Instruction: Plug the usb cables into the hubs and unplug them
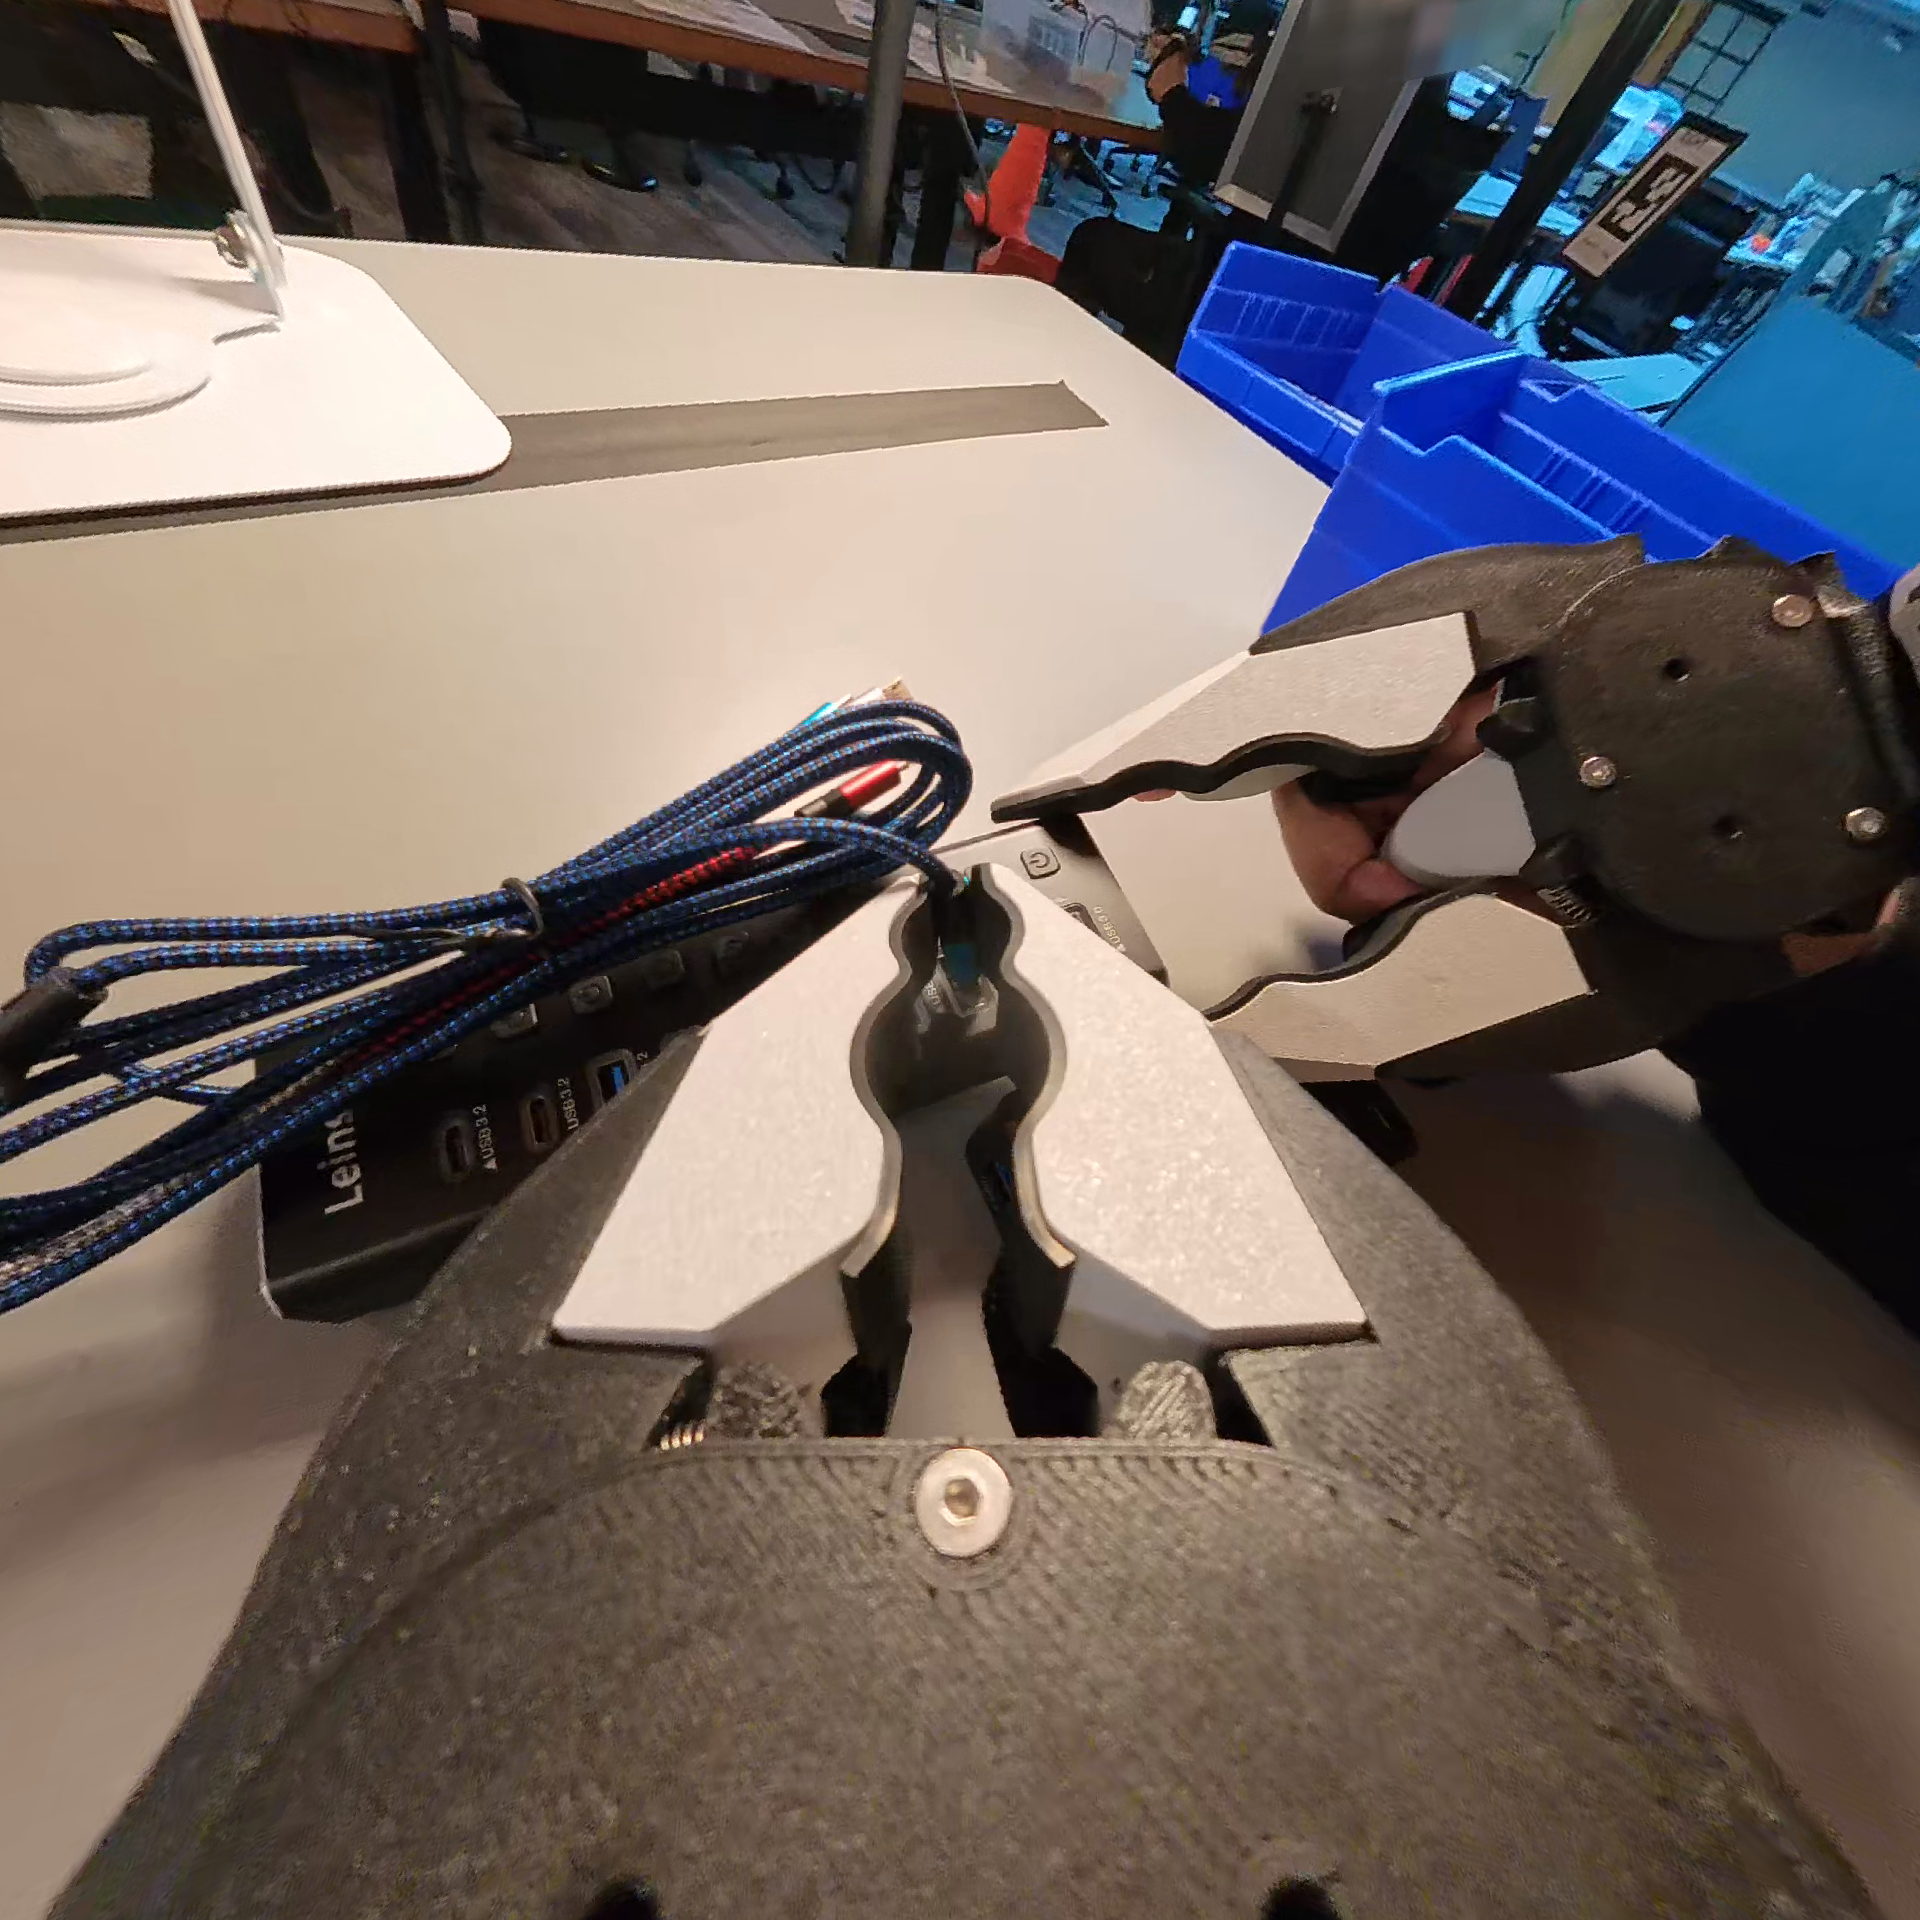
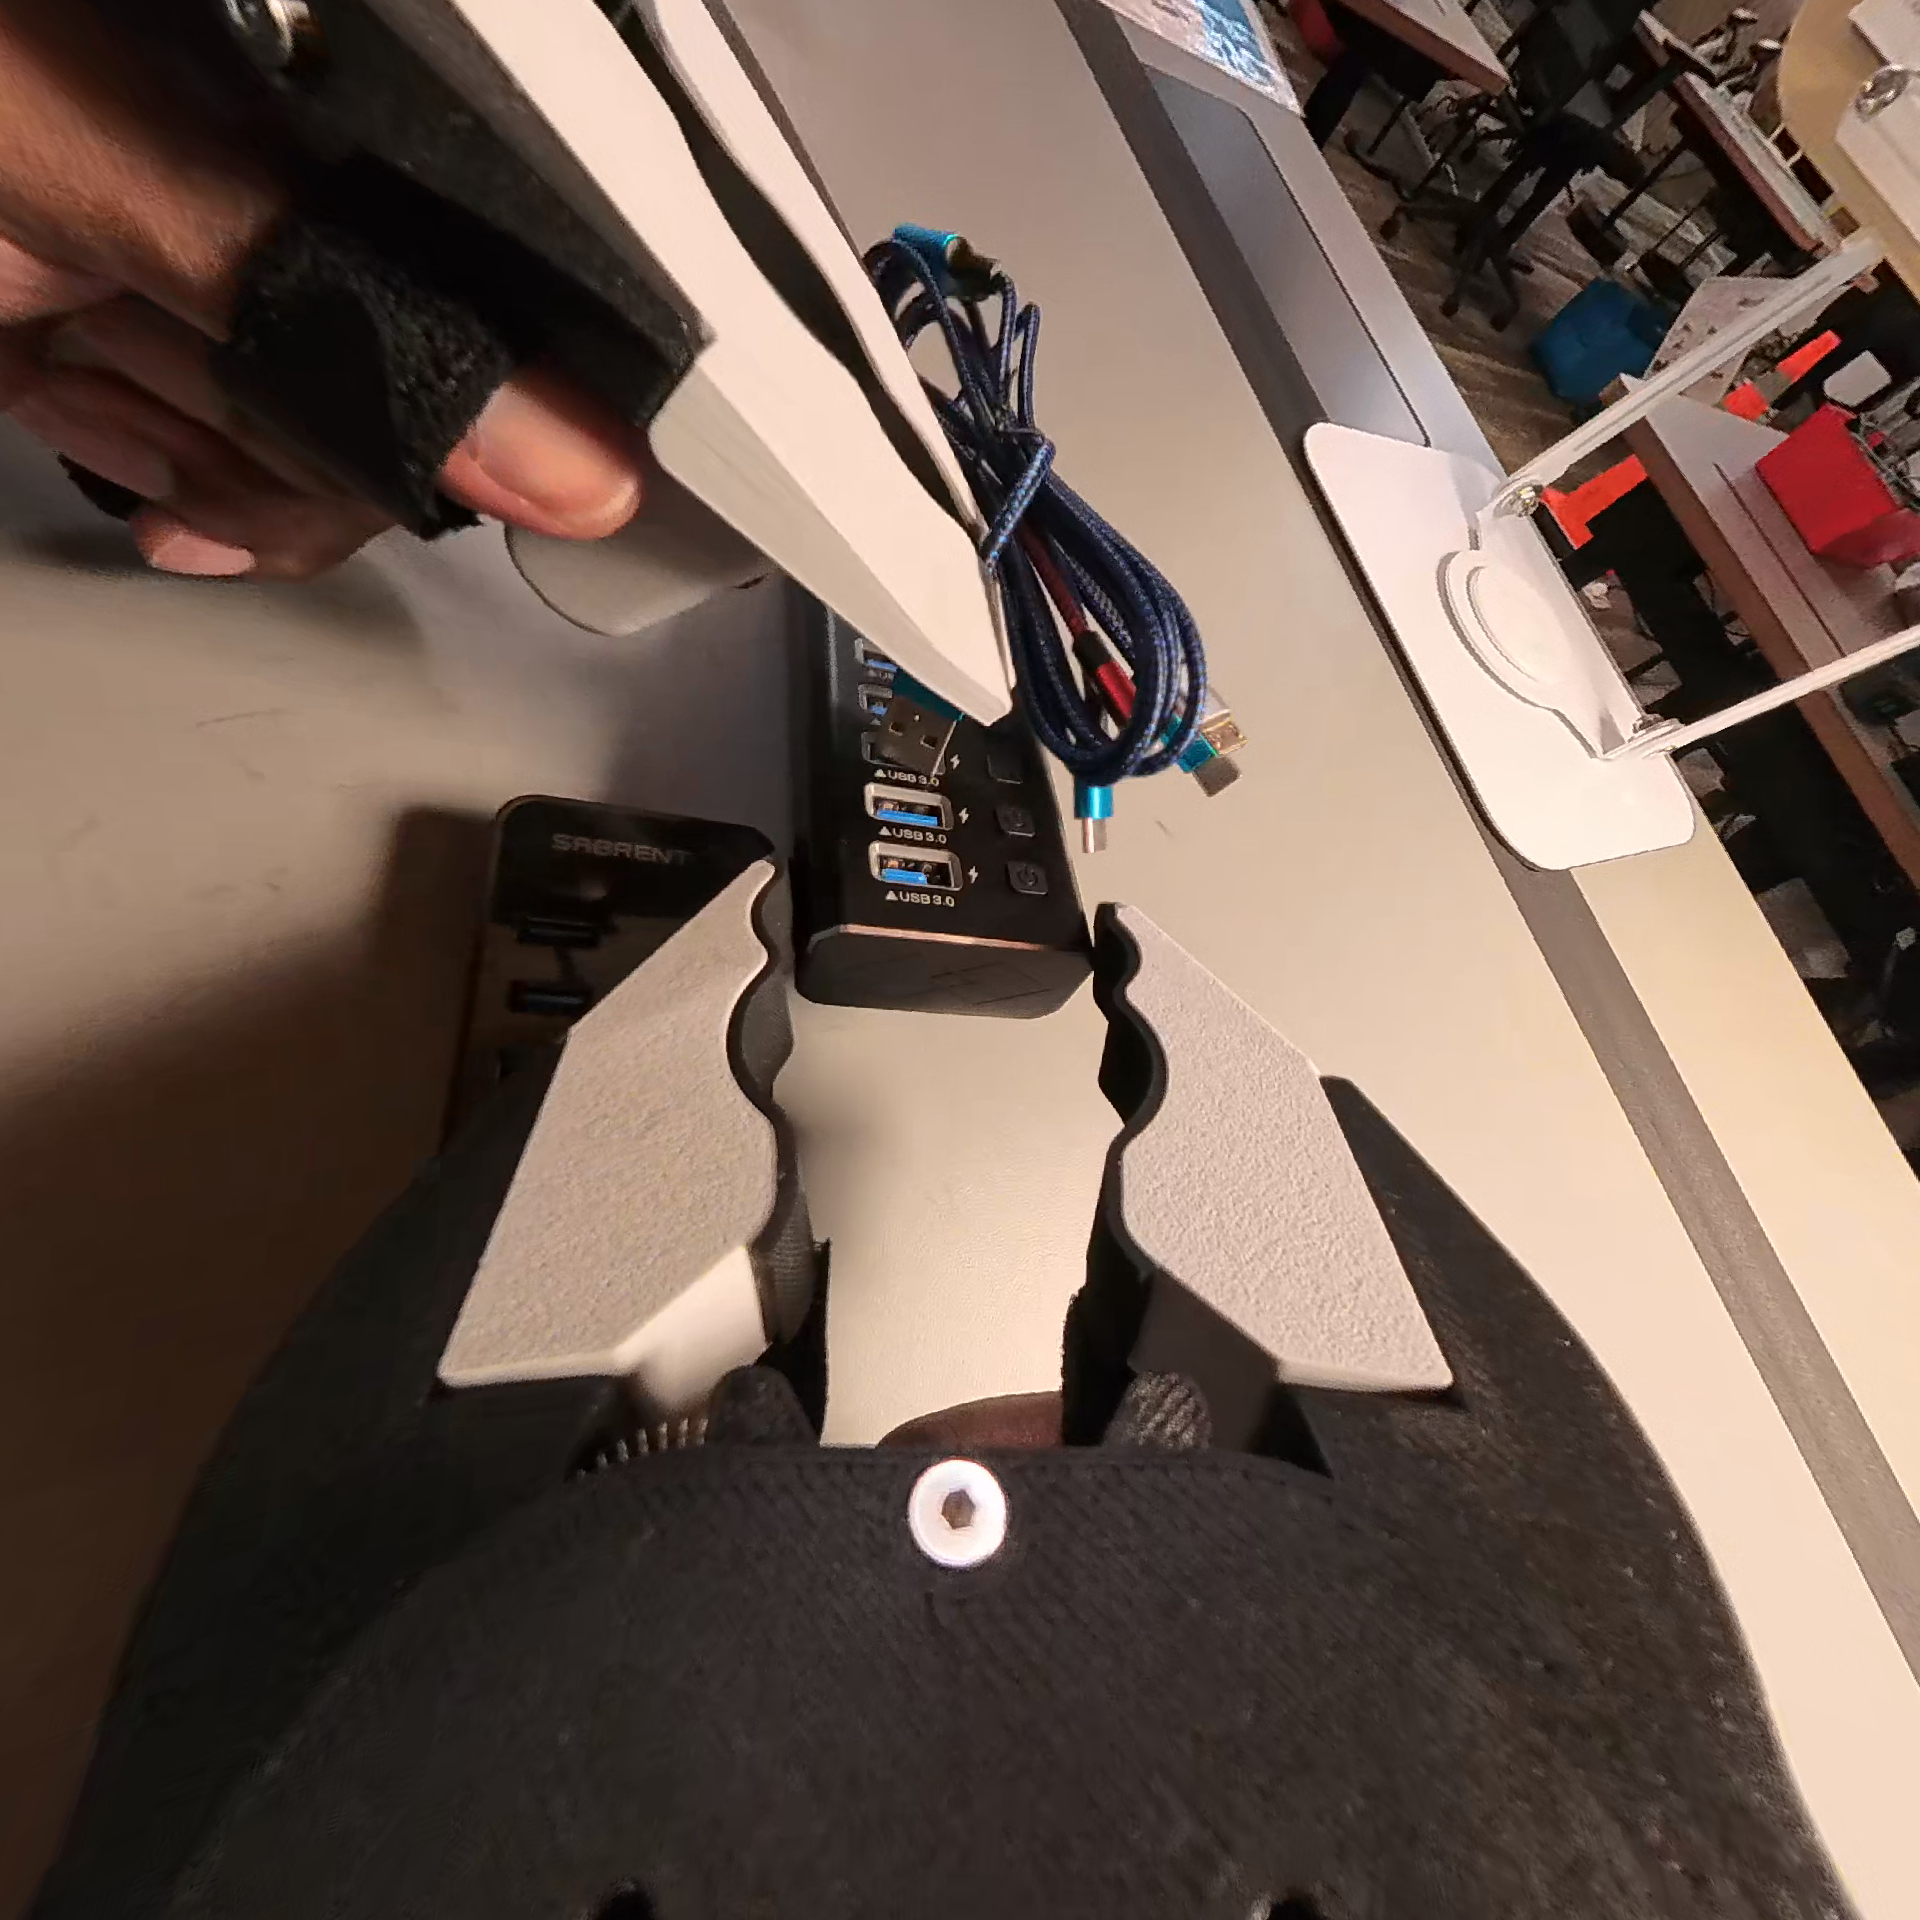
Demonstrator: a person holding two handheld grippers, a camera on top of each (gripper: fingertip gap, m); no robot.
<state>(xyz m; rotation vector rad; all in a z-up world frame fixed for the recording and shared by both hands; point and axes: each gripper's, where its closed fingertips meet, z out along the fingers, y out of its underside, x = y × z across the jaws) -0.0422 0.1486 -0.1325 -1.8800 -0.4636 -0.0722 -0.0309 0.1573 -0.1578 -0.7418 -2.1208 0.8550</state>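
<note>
The left claw [image 1: 961,961] is closed on the teal-collared USB-A plug [image 2: 914,732] of a blue braided cable [image 1: 499,914], holding it tilted just above a port row of the black multi-port USB hub [image 2: 935,883]. In the right wrist view the plug's metal shell sits over one of the upper ports; whether it touches the socket cannot be told. The rest of the cable bundle [image 2: 1091,582], blue with one red-braided strand, lies coiled on the bench [image 1: 727,582] beside the hub, with loose teal and silver connectors at its end. The right claw [image 2: 935,914] stands wide open and holds nothing, its fingertips on either side of the hub's near end. A second, smaller black hub [image 2: 582,894] lies just beside the first one. A white stand base [image 1: 208,374] sits farther back, and blue bins [image 1: 1507,436] stand past the bench edge.
</note>
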